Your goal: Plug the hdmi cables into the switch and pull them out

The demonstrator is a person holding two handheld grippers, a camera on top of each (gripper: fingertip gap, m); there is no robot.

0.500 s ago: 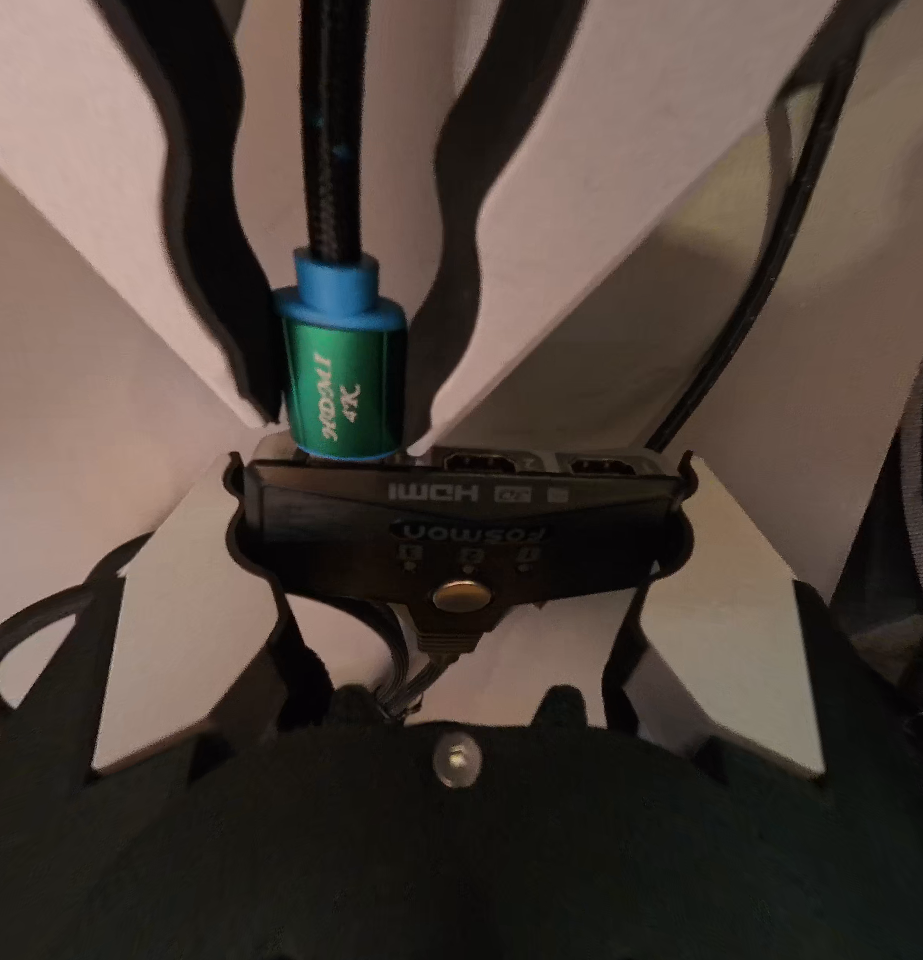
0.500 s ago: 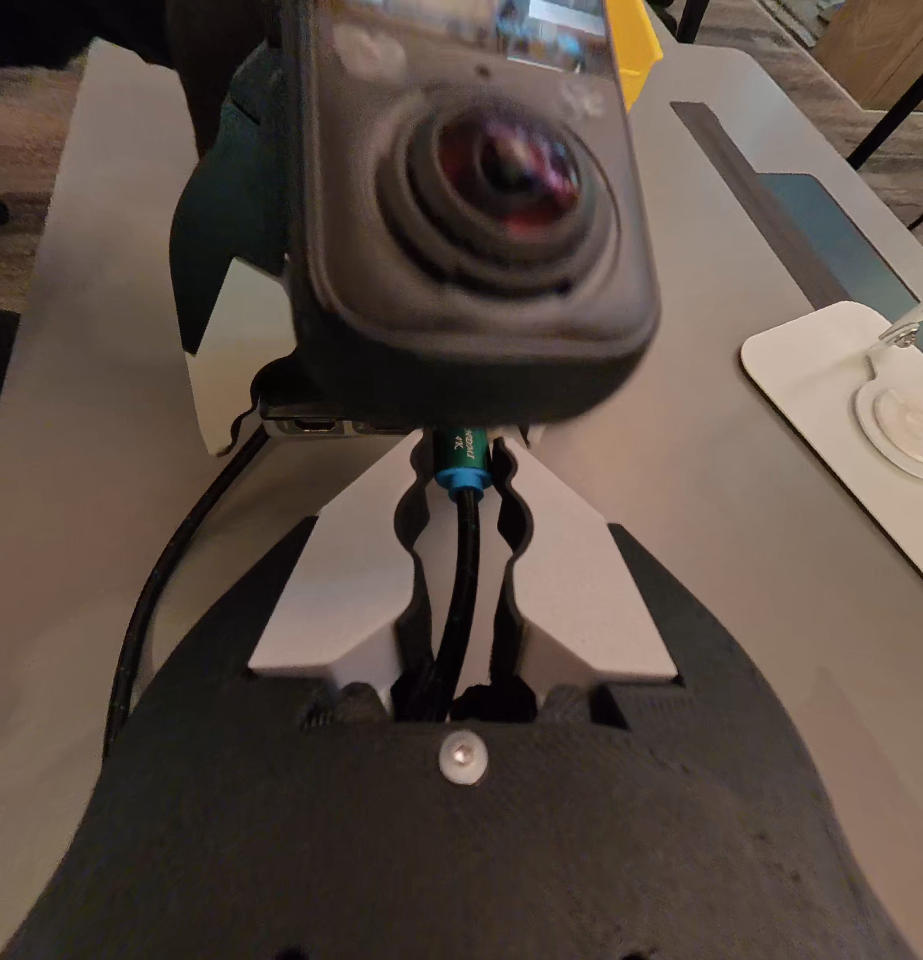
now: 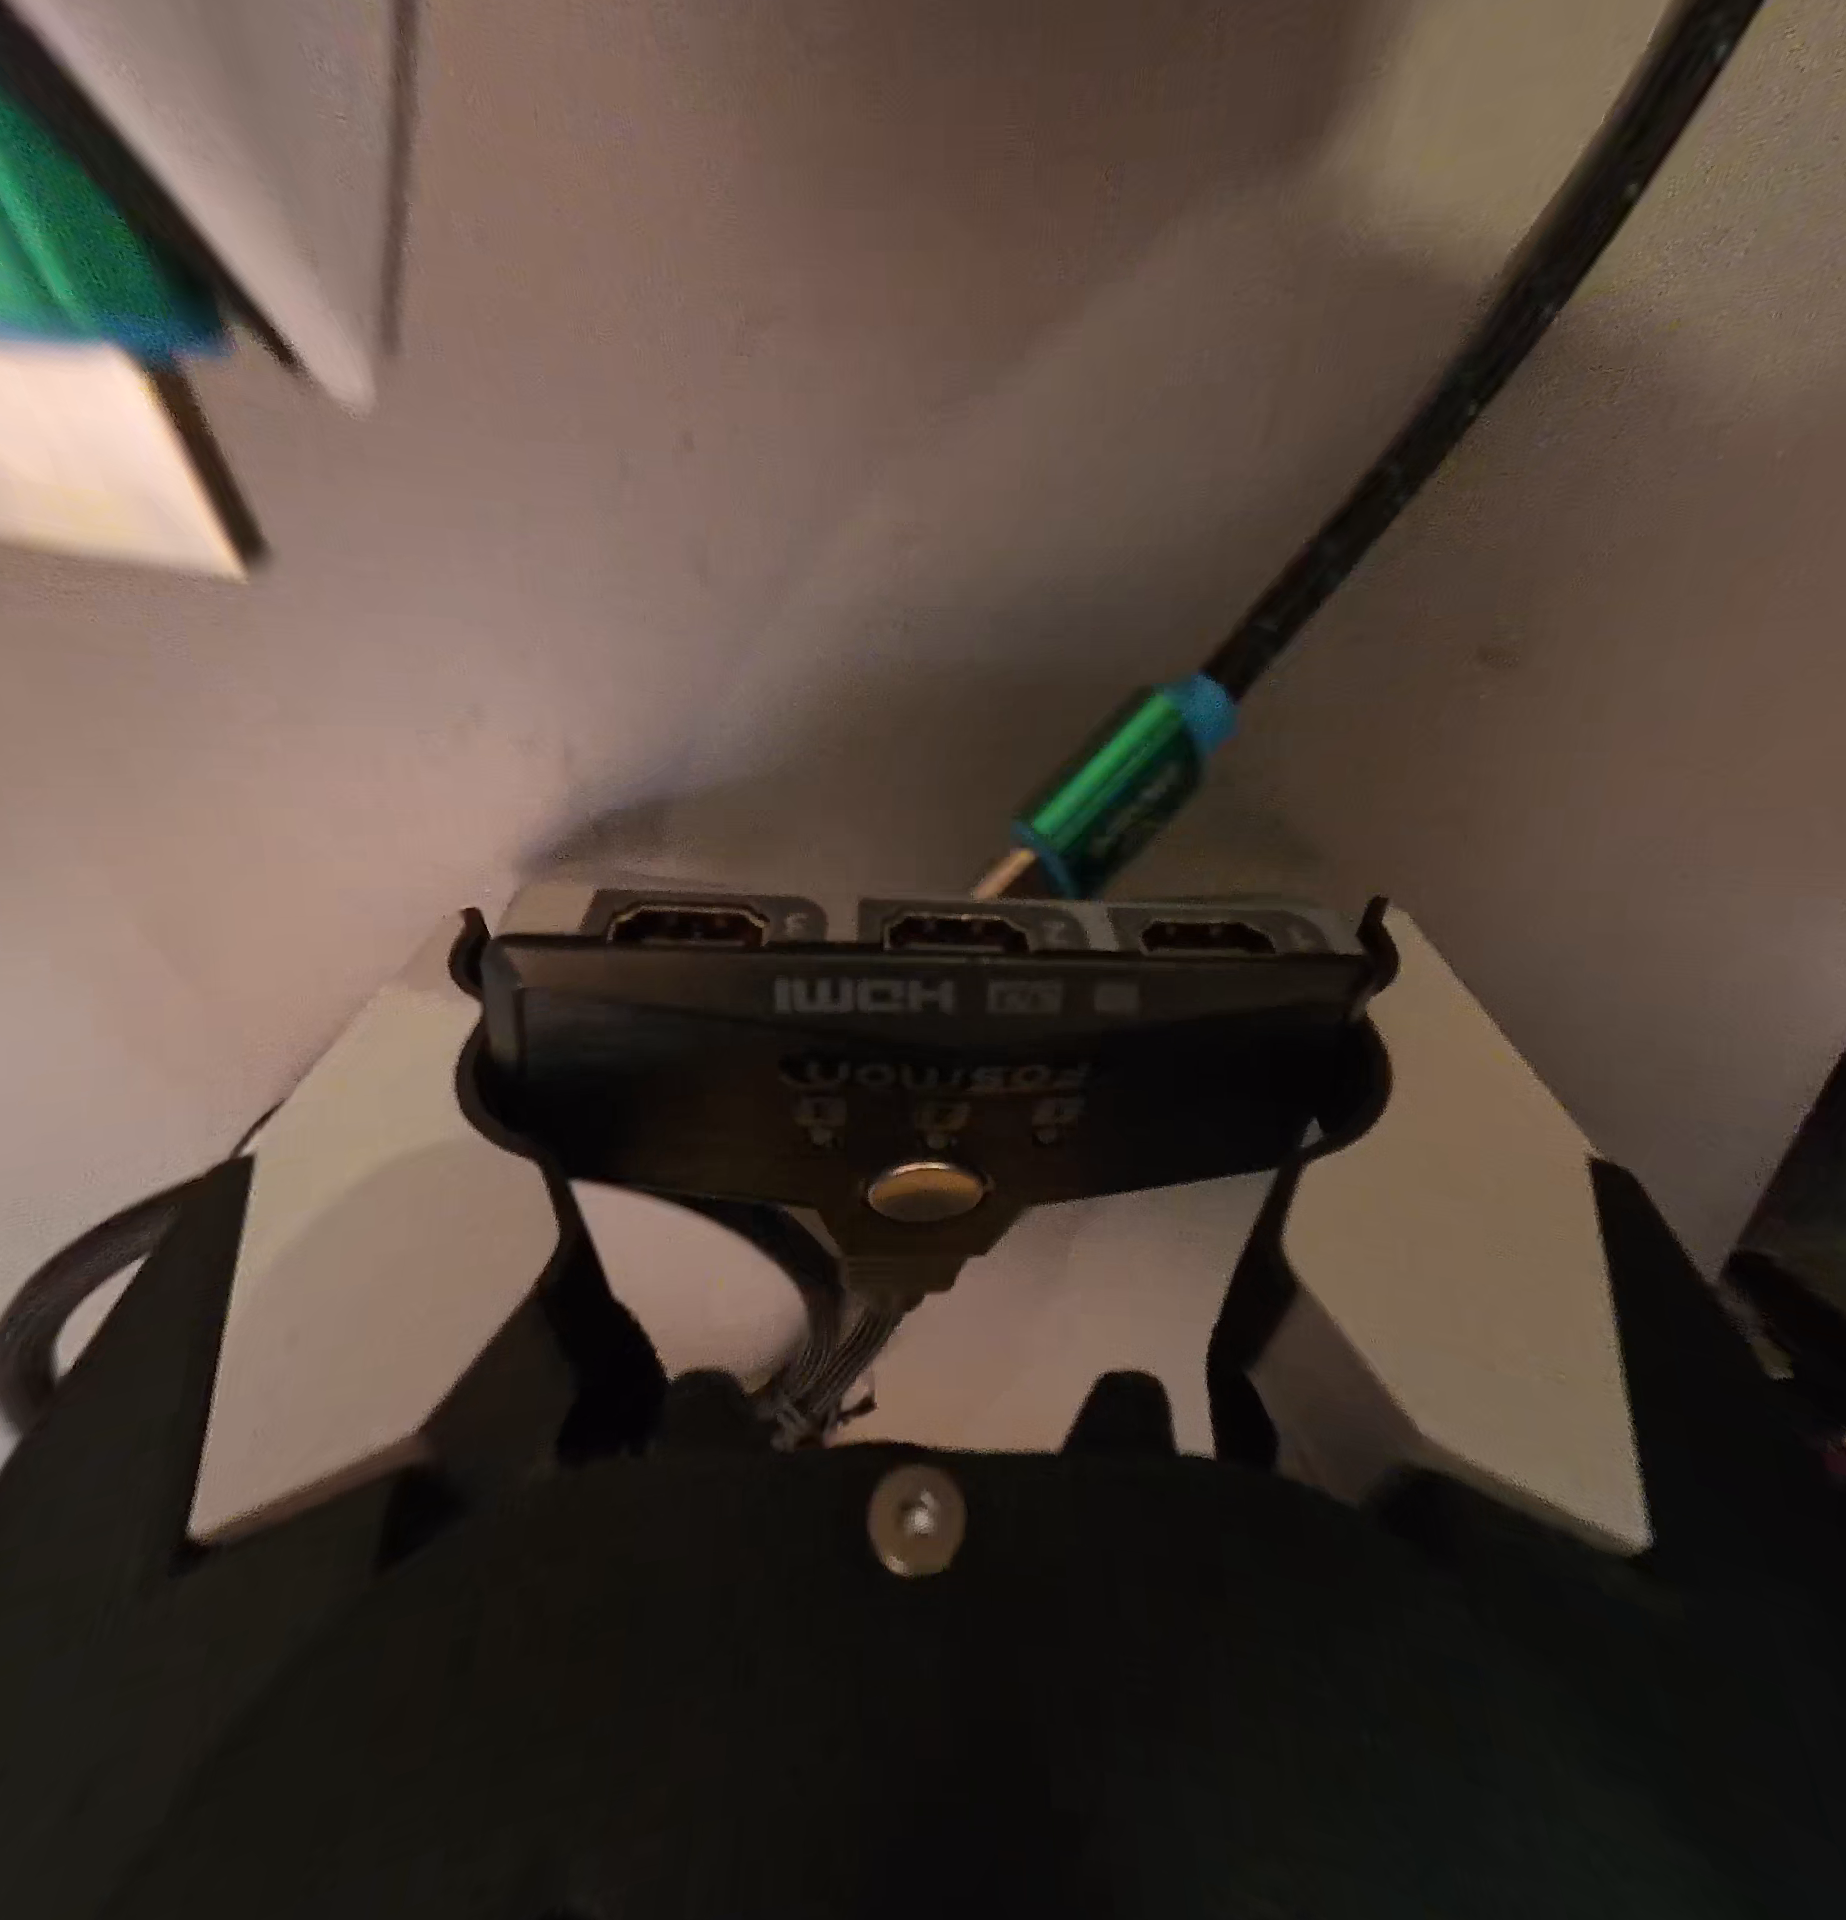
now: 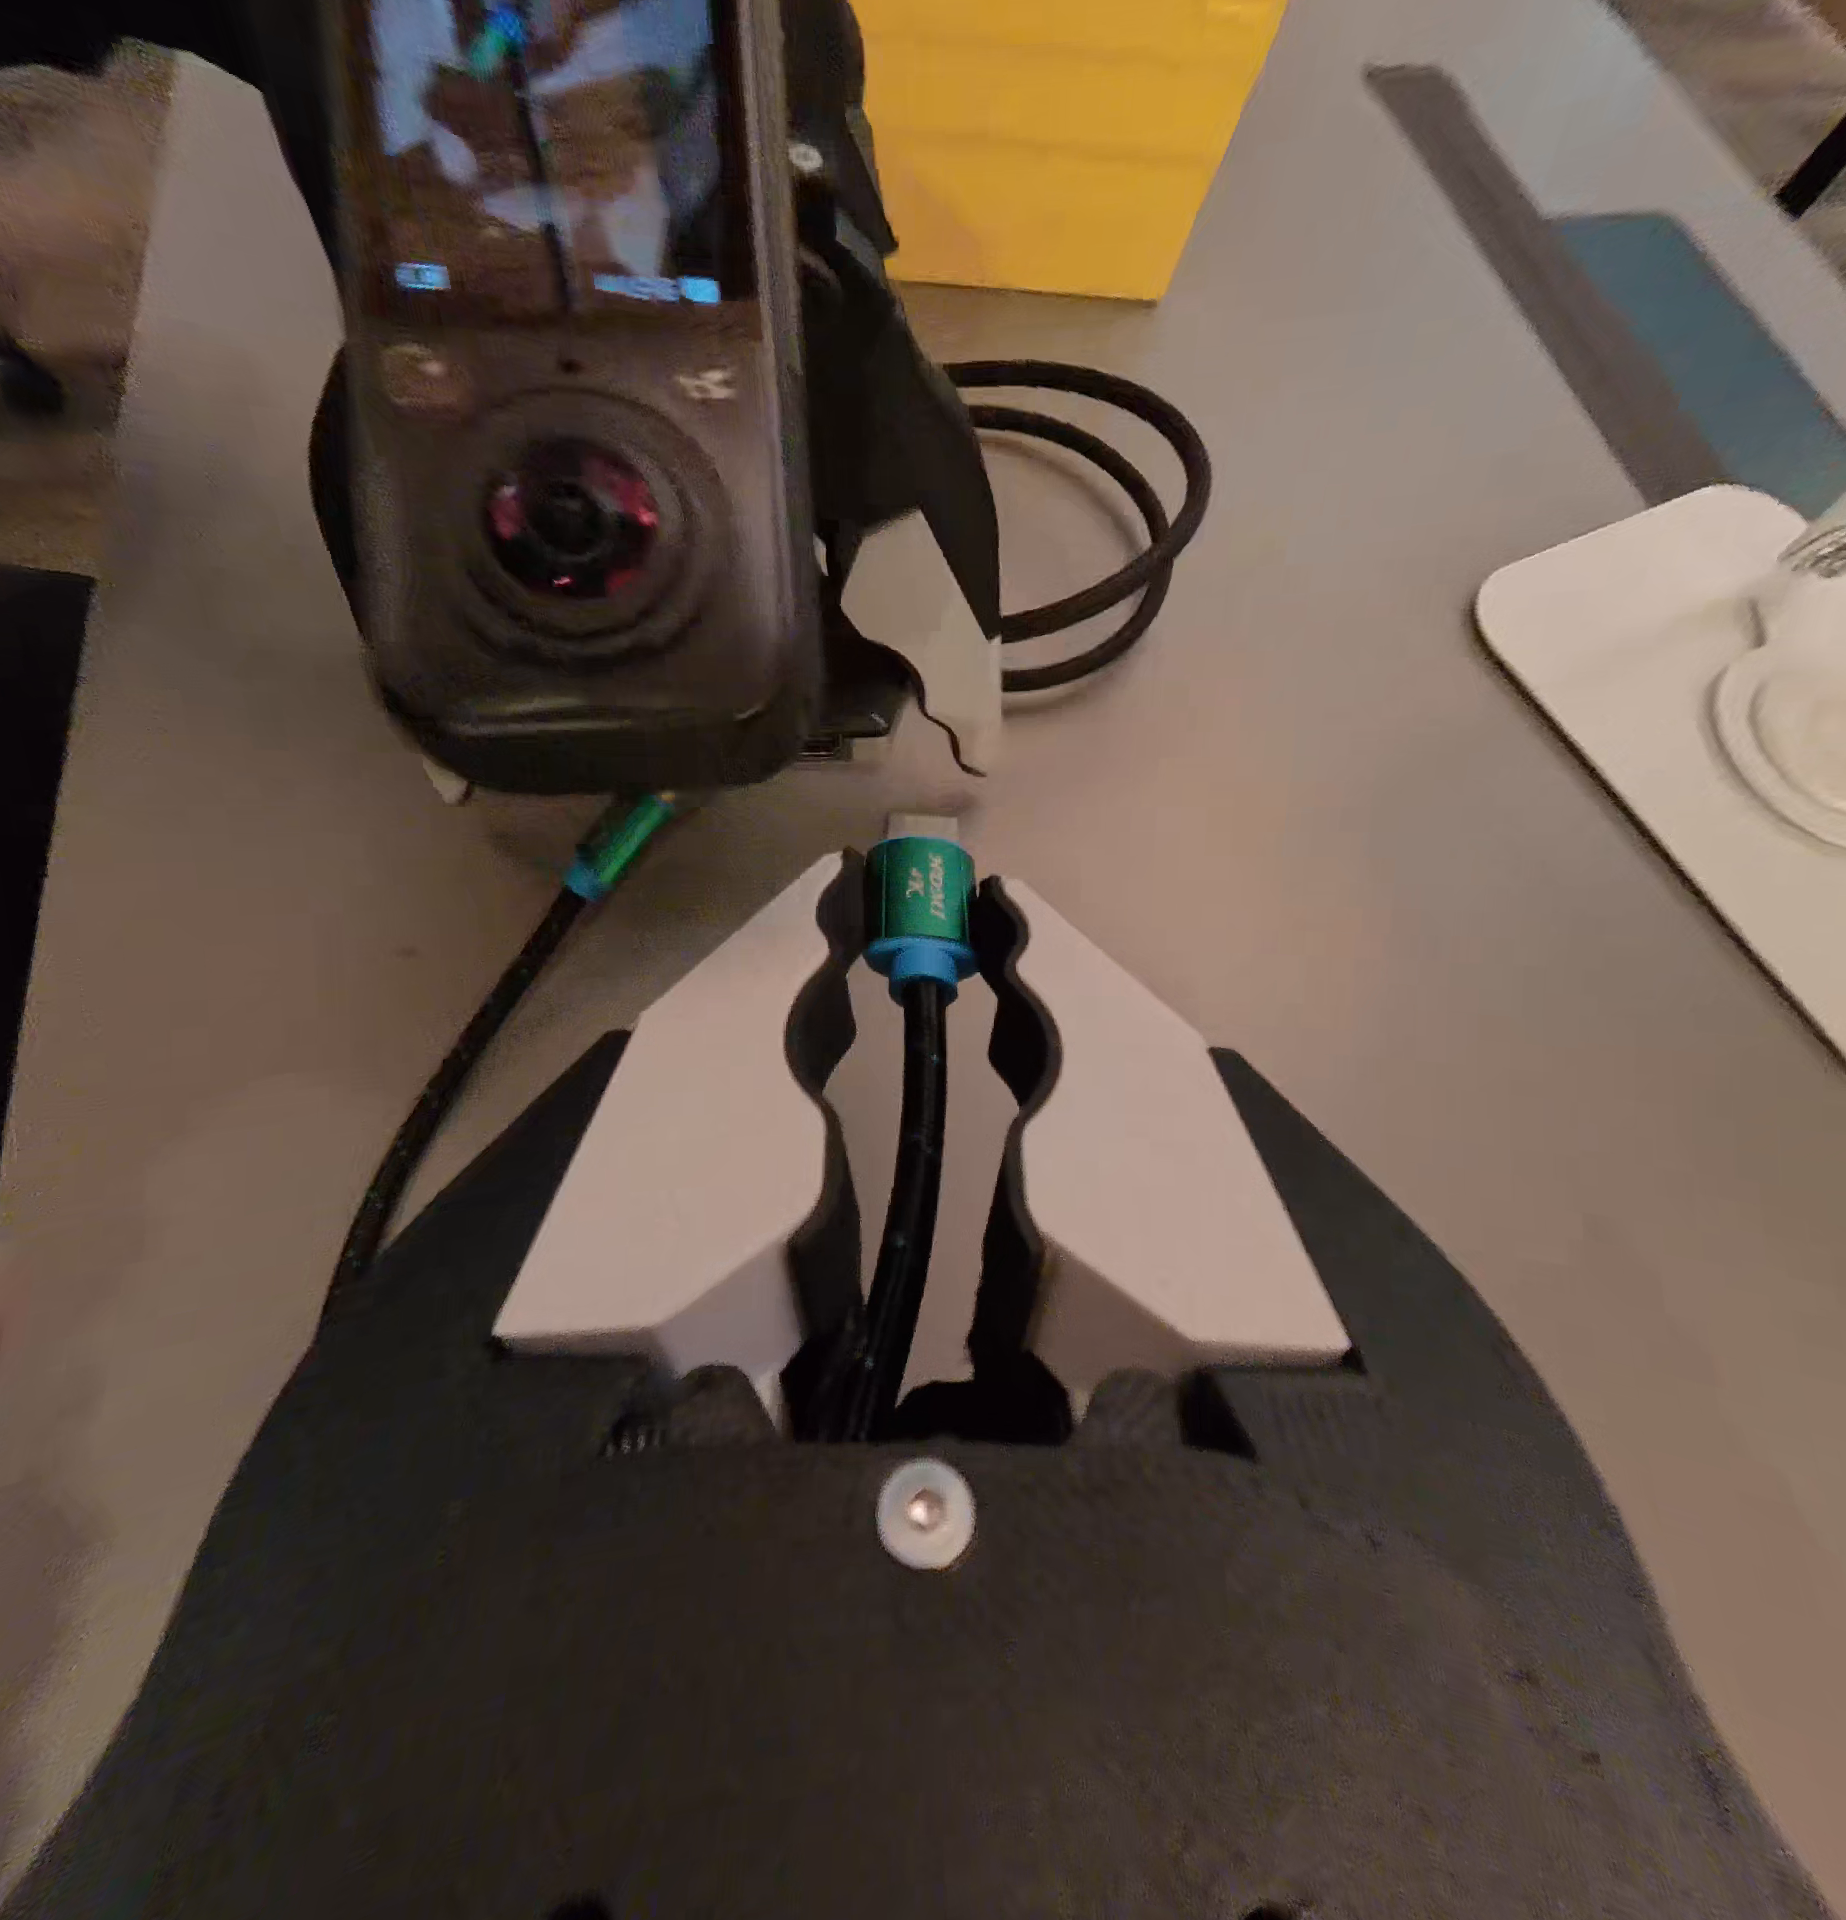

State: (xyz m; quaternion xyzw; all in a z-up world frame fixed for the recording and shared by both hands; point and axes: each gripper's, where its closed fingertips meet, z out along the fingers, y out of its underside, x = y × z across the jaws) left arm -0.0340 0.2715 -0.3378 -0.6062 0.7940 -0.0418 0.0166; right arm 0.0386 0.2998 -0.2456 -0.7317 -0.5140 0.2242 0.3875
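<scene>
Wrist views face each other, close over grey table (image 4: 1314, 831); both show loose green plug (image 3: 1106, 800).

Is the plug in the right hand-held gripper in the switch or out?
Out. The plug is clamped in the right hand-held gripper, clear of the switch, whose three ports are empty.

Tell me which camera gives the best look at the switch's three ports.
The left wrist view. The left gripper is shut on the switch and its three ports face the camera in a row, all empty. In the right wrist view the other gripper's camera hides nearly all of the switch.
</scene>
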